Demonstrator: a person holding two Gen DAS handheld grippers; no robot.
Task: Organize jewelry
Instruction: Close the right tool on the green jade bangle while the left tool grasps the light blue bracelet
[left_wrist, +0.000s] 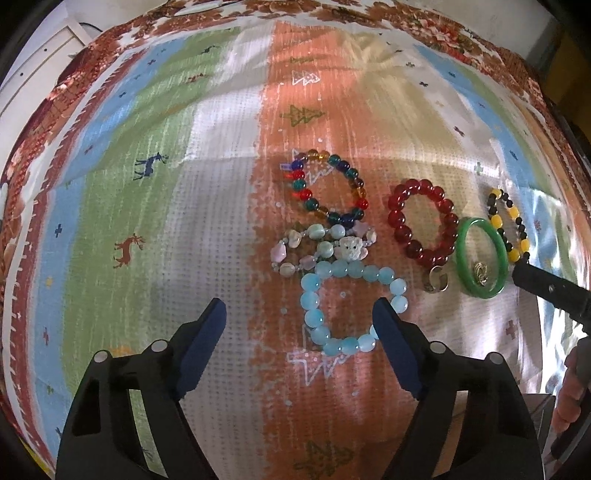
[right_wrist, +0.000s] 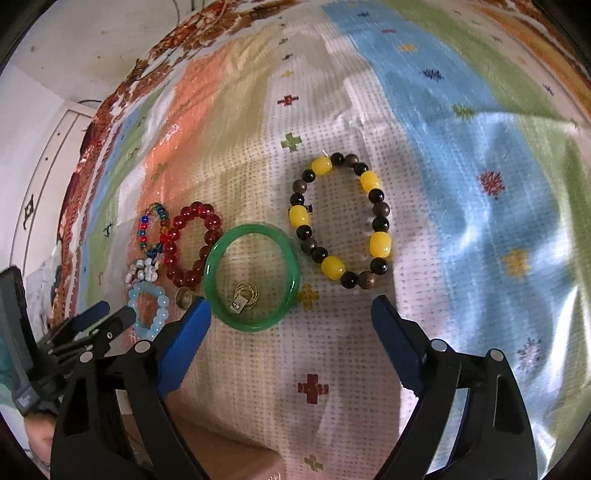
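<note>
A striped cloth (left_wrist: 155, 206) carries the bracelets; left gripper (left_wrist: 299, 317) and right gripper (right_wrist: 291, 314) both gape wide, holding nothing.

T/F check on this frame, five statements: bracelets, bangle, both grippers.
1. The left gripper is shut on the light blue bead bracelet. False: its jaws stand apart, nothing pressed between the pads.
2. A small gold-coloured piece lies inside the green bangle. True.
3. The yellow and black bead bracelet is stacked on the bangle. False: it lies beside it on the patterned cloth.
4. The right gripper holds nothing. True.
5. The dark red bead bracelet lies between the multicoloured bead bracelet and the bangle. True.
</note>
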